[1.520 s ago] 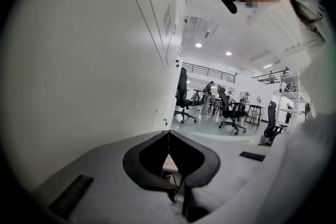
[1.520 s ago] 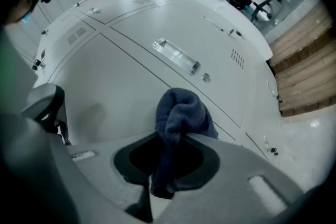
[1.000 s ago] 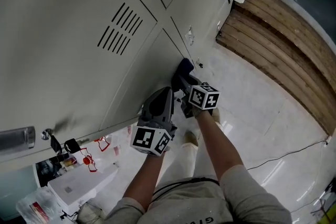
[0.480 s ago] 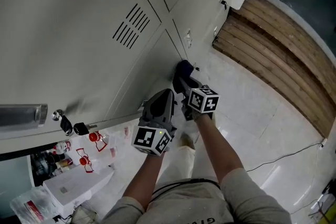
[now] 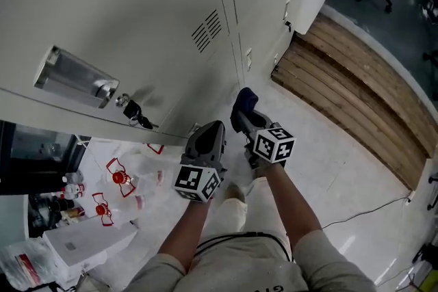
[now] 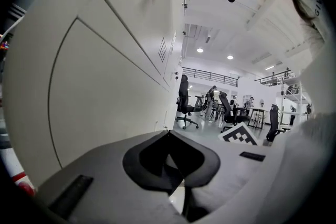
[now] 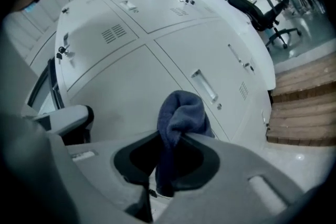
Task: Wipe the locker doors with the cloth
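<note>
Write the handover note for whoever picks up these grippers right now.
Right gripper: shut on the blue cloth, which bunches above the jaws and faces the lower locker doors. Whether it touches a door can't be told.
Left gripper: shut, empty, held low beside the right one.
Done: no door shows wipe marks, so progress can't be read.
Left: press the cloth to a door and wipe, door by door. Mind the keys hanging from one lock.
</note>
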